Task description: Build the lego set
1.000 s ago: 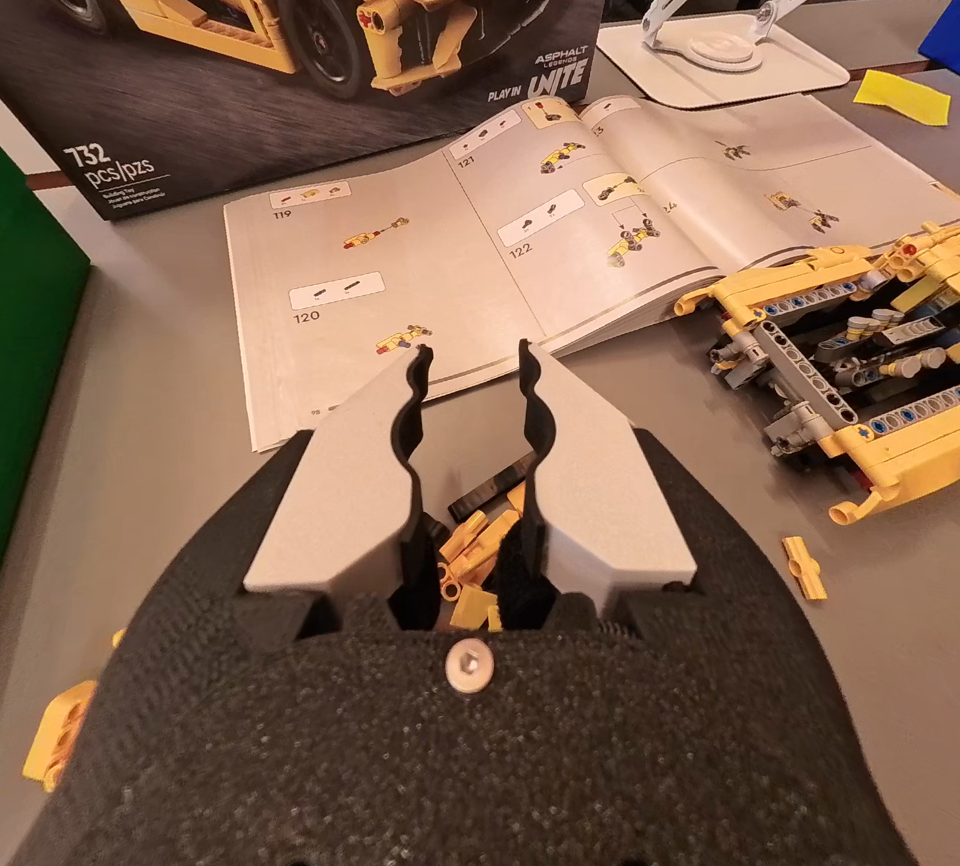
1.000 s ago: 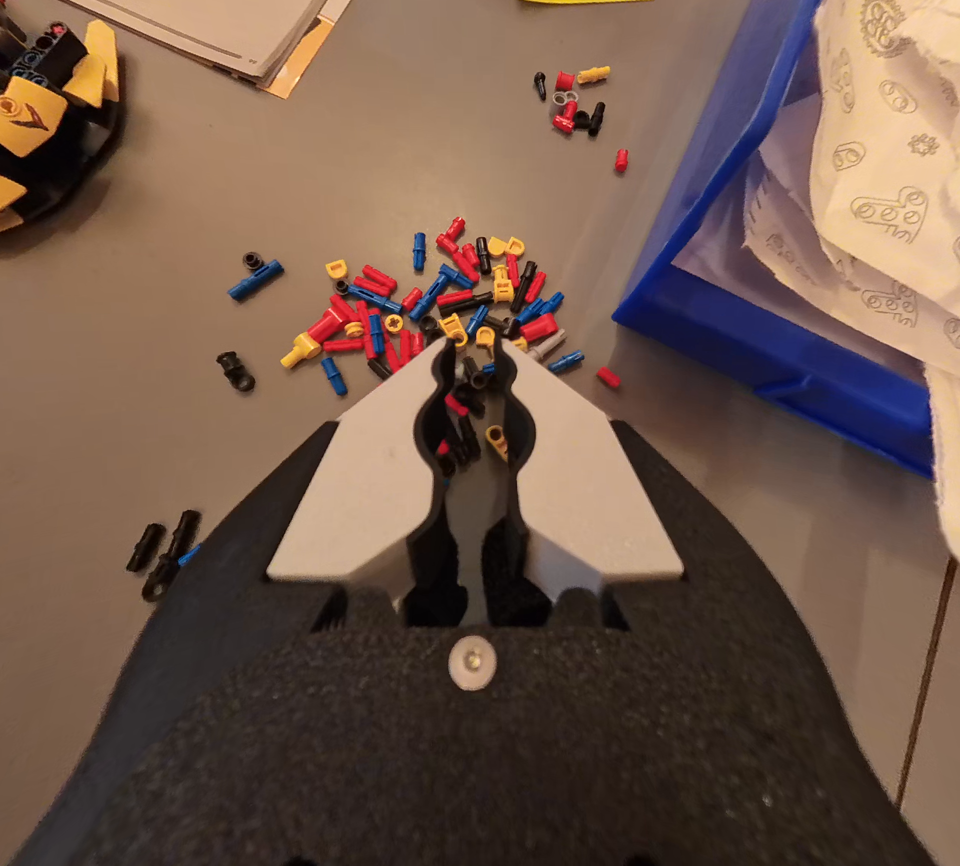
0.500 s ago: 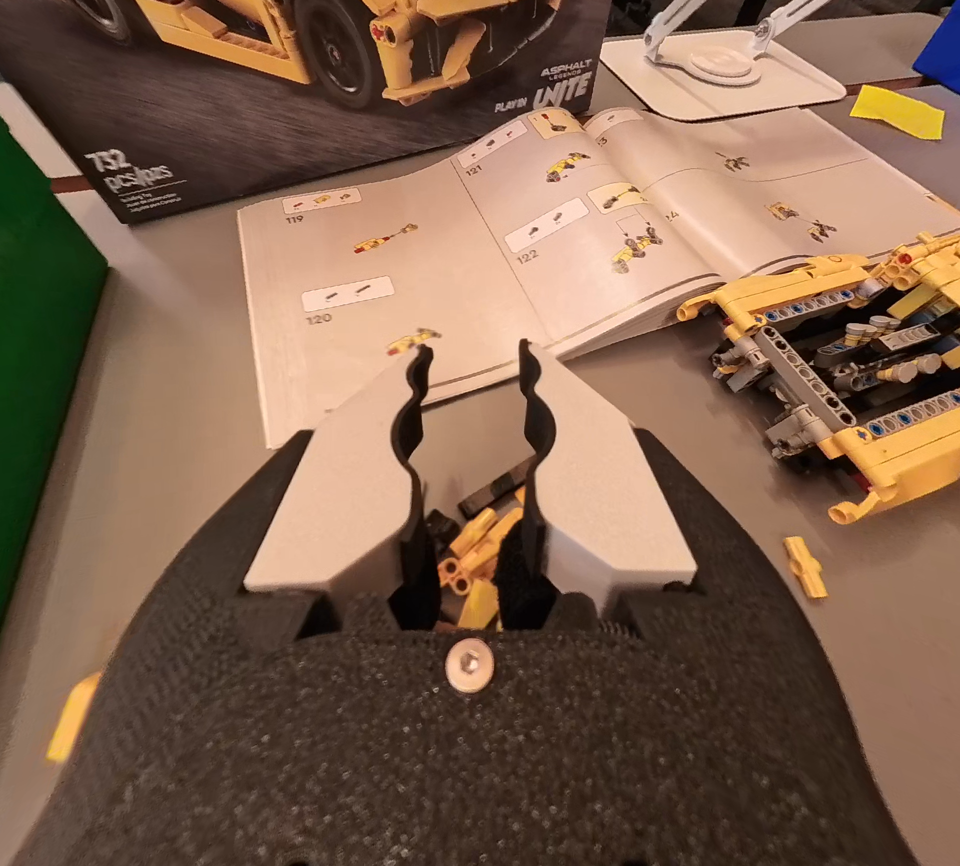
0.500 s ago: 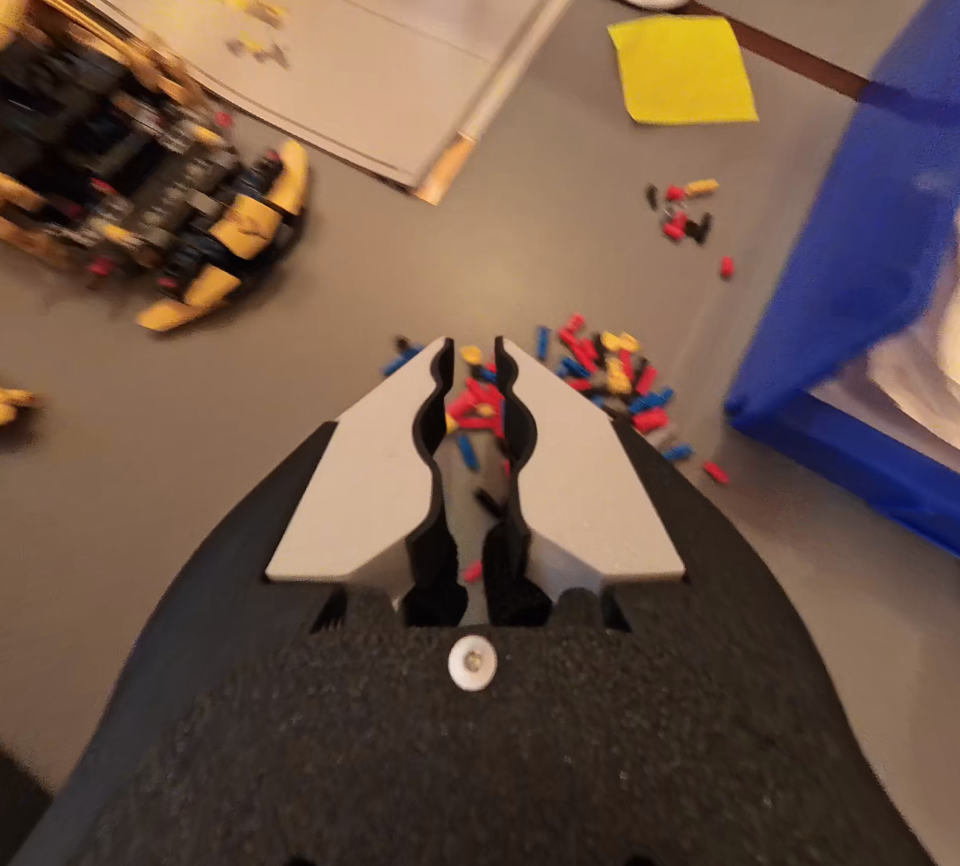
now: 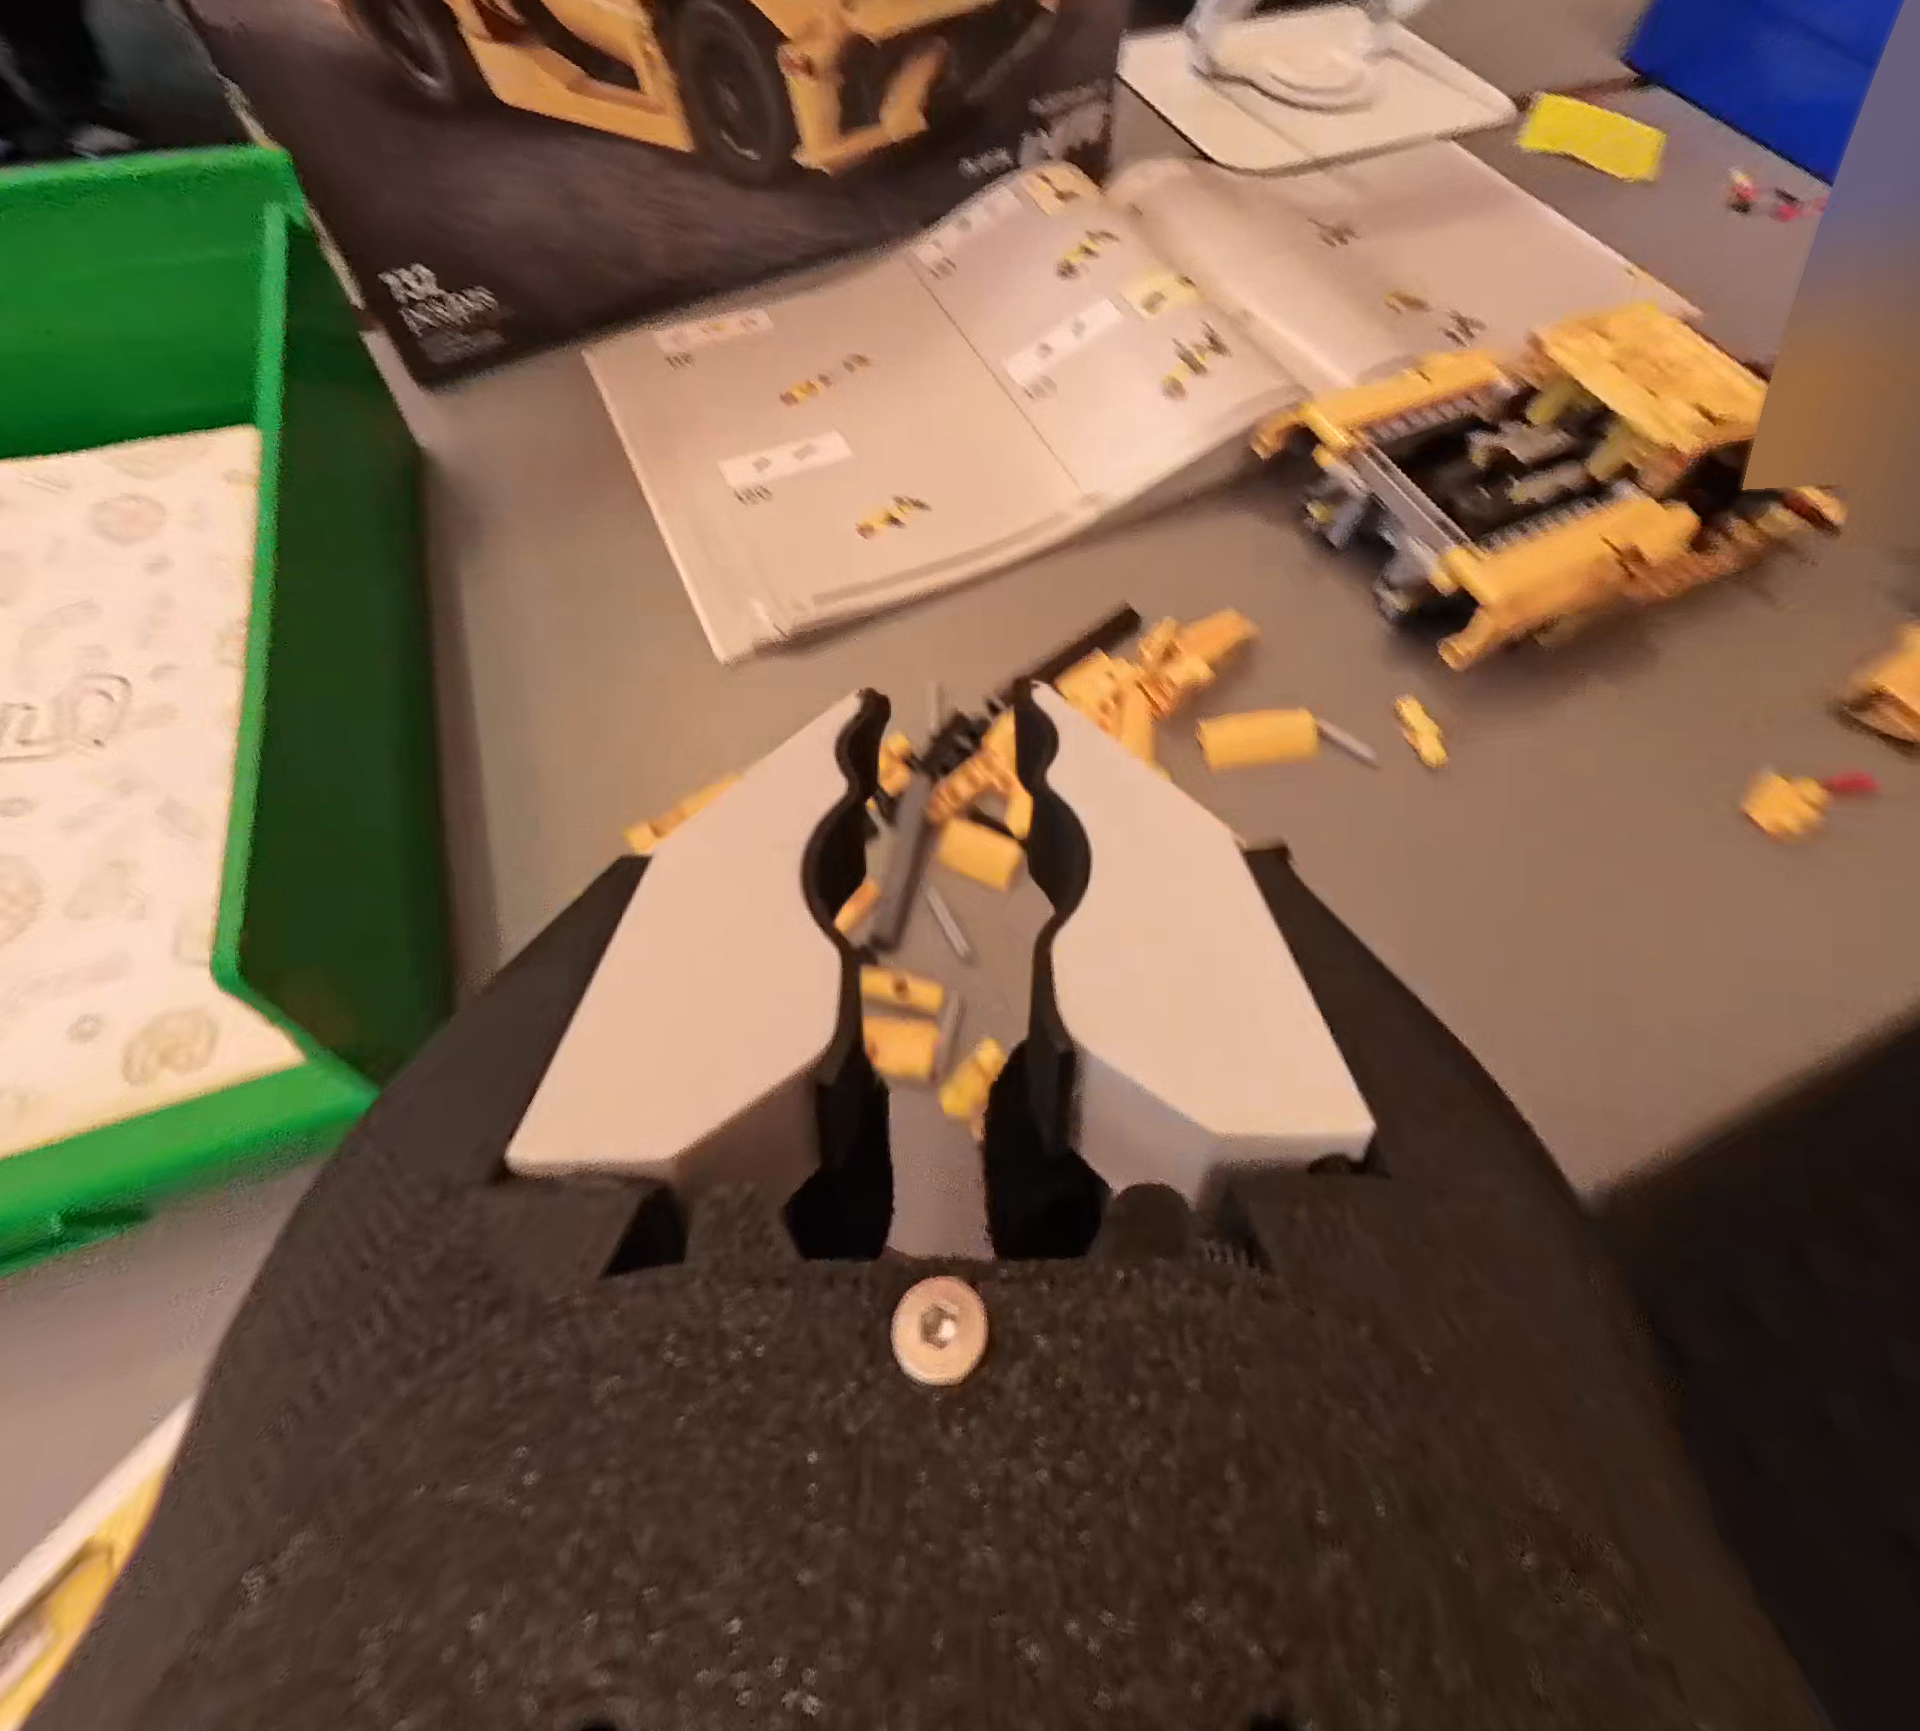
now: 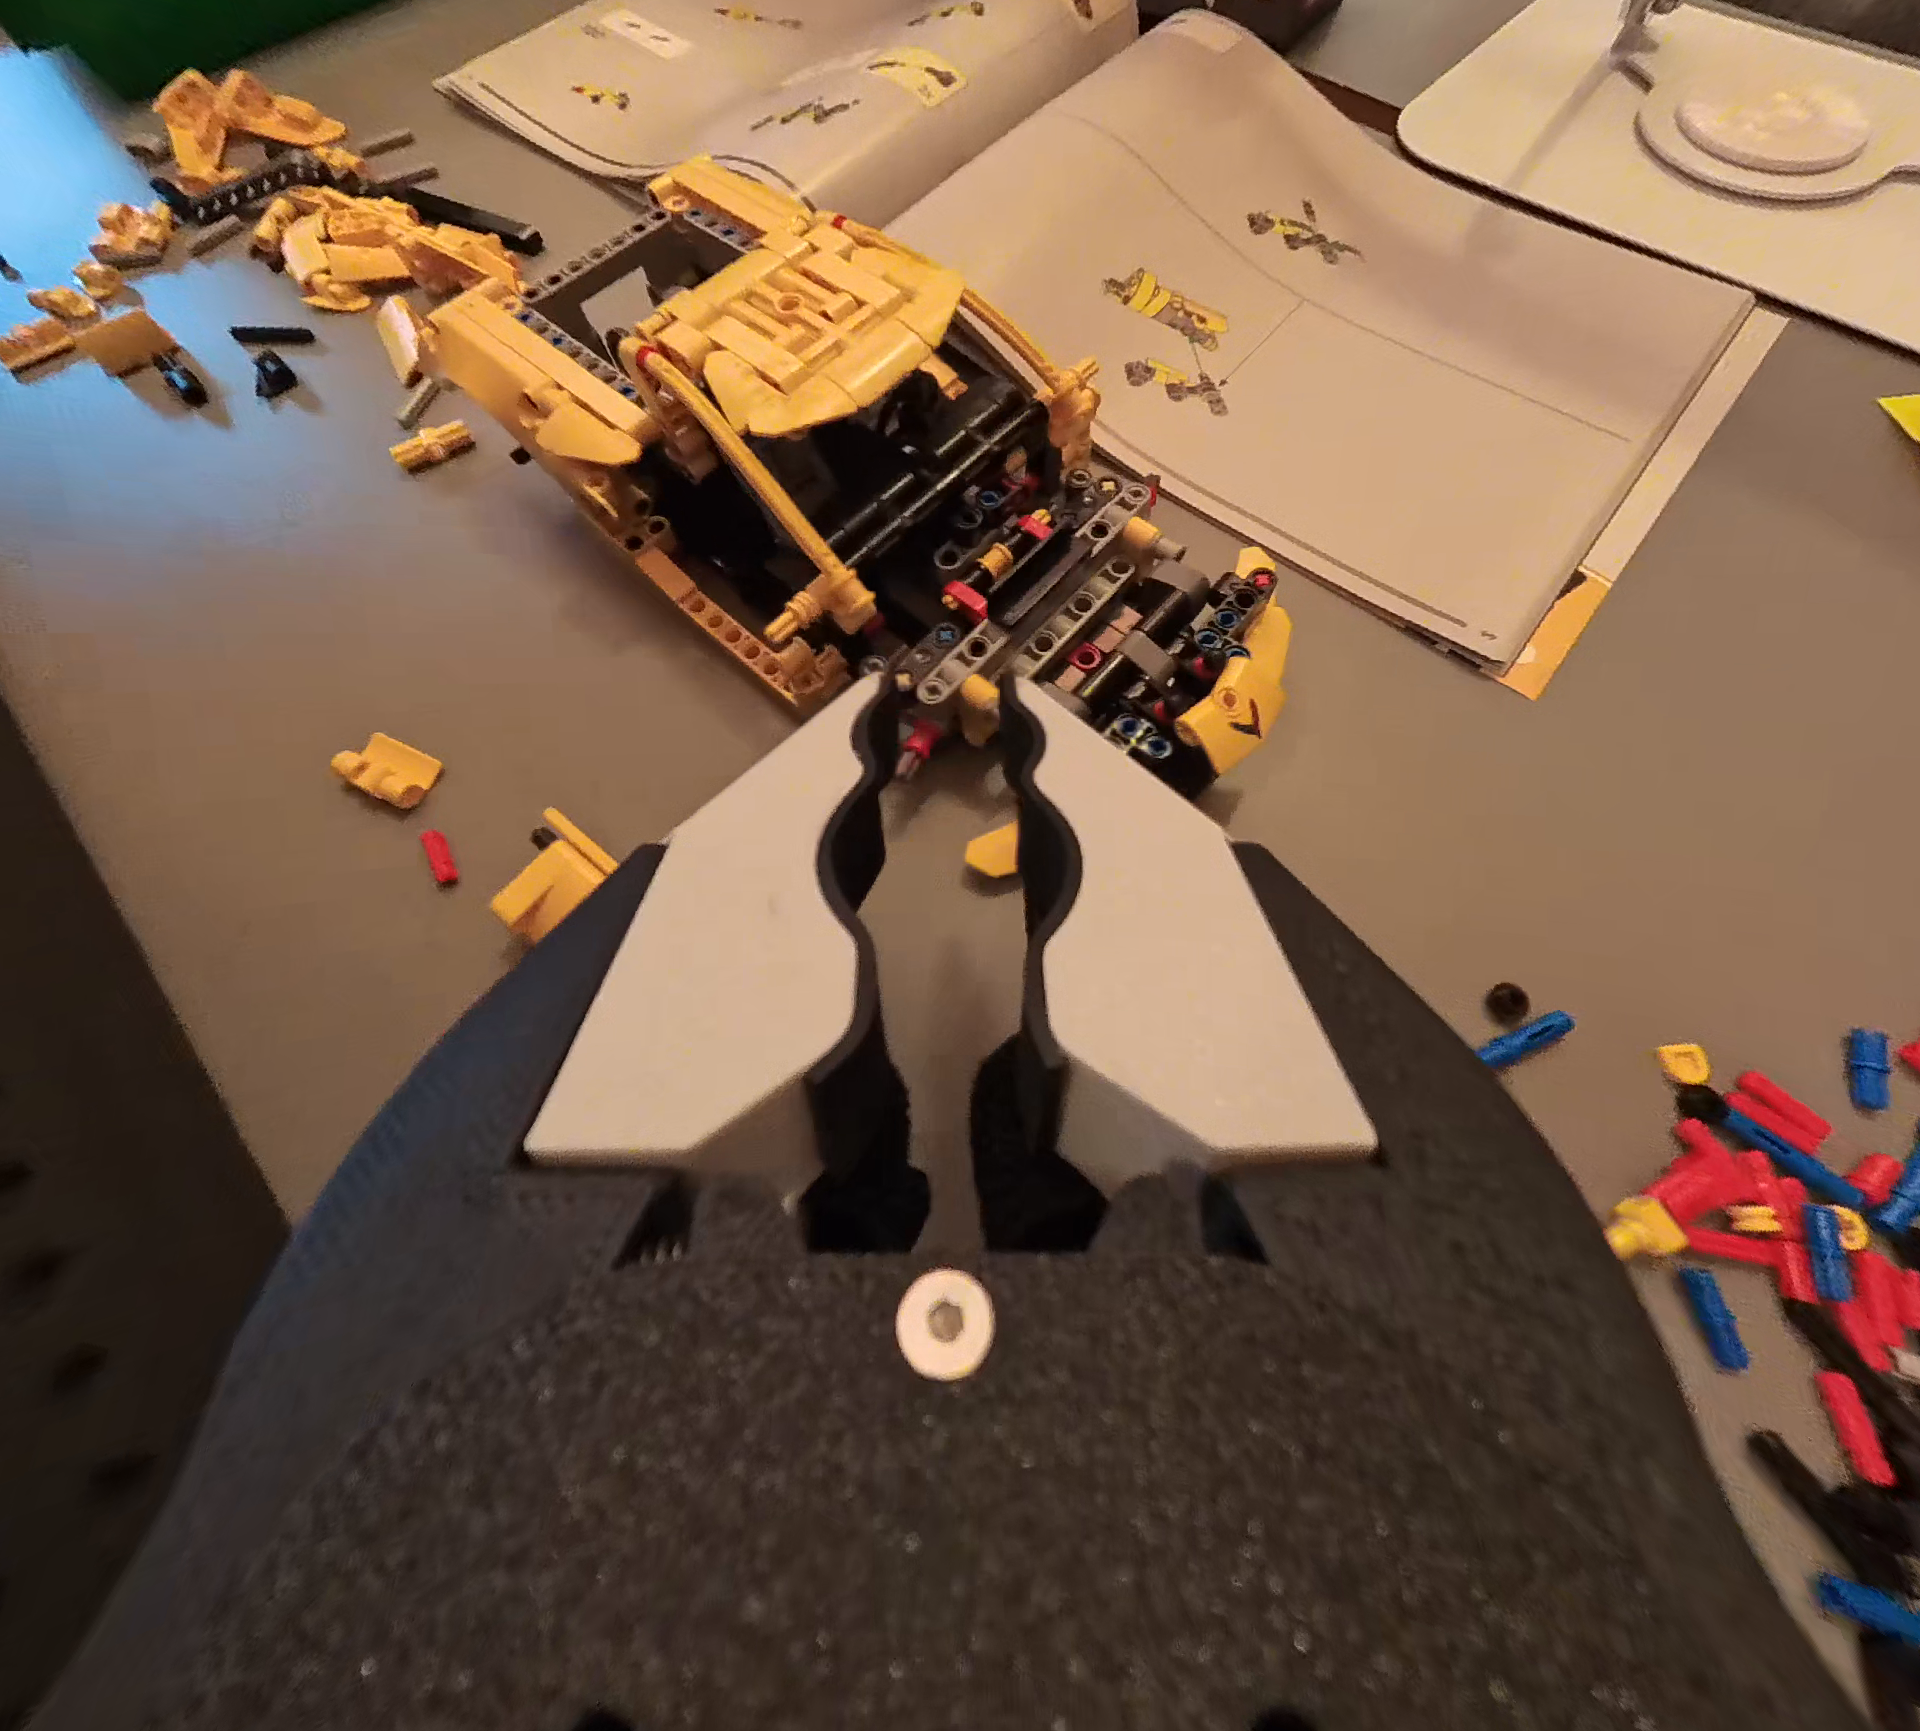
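Half-built yellow car (image 6: 831, 455) sits at table centre, 12 o'clock of right gripper (image 6: 943, 694); fingers narrow, empty. Left gripper (image 5: 948, 702) narrow, empty, above loose yellow parts (image 5: 1049, 746). Risk: sweep scatters small pins (image 6: 1787, 1193) at 3 o'clock; clumsy nudge may crack fragile chassis.

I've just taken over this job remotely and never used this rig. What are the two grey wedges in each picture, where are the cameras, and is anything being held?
The grey wedges are the fingers of two hand-held grippers; a person carries one in each hand. Each camera sits on its gripper and looks forward along the fingers. The left gripper hangs open over loose yellow pieces, near a green bin. The right gripper is open too, pointing at the half-built yellow car. Neither holds anything. On the grey table lie the open instruction booklet, the set's box, and red and blue pins.
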`<state>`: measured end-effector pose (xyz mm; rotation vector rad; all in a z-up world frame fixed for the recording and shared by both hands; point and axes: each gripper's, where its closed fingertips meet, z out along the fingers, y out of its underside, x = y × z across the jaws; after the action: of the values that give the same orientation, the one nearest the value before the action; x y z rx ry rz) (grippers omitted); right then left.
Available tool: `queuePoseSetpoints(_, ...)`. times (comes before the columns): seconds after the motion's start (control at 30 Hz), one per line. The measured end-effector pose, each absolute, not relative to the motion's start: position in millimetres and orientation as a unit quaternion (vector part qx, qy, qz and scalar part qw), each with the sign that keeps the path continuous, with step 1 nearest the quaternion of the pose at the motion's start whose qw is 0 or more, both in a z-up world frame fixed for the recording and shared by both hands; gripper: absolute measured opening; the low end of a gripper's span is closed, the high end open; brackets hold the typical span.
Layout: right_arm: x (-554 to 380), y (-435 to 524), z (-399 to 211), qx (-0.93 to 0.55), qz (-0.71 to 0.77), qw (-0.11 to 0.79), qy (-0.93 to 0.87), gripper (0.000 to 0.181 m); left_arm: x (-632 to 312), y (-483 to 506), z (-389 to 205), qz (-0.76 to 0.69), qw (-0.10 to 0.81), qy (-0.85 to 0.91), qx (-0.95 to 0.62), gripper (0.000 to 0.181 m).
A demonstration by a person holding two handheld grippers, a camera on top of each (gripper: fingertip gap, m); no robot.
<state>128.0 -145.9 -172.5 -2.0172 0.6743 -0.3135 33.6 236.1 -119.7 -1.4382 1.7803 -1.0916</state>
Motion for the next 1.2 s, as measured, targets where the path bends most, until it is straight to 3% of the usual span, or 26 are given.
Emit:
queuePoseSetpoints(0.23,121,-132,-165,-0.782,-0.109,0.534,0.304,0.018,-46,221,-171,-0.346,0.241,0.734,-0.532,0.027)
queuePoseSetpoints(0.5,112,-126,-157,-0.758,-0.087,0.585,0.277,0.016,-61,236,-215,-0.272,0.231,0.731,-0.581,0.027)
queuePoseSetpoints(0.87,112,-122,-167,-0.773,-0.094,0.566,0.269,0.016,-75,294,-210,-0.221,0.269,0.693,-0.632,0.027)
queuePoseSetpoints(1.2,114,-124,-167,-0.773,-0.101,0.565,0.271,0.015,-30,275,-208,-0.262,0.263,0.701,-0.609,0.026)
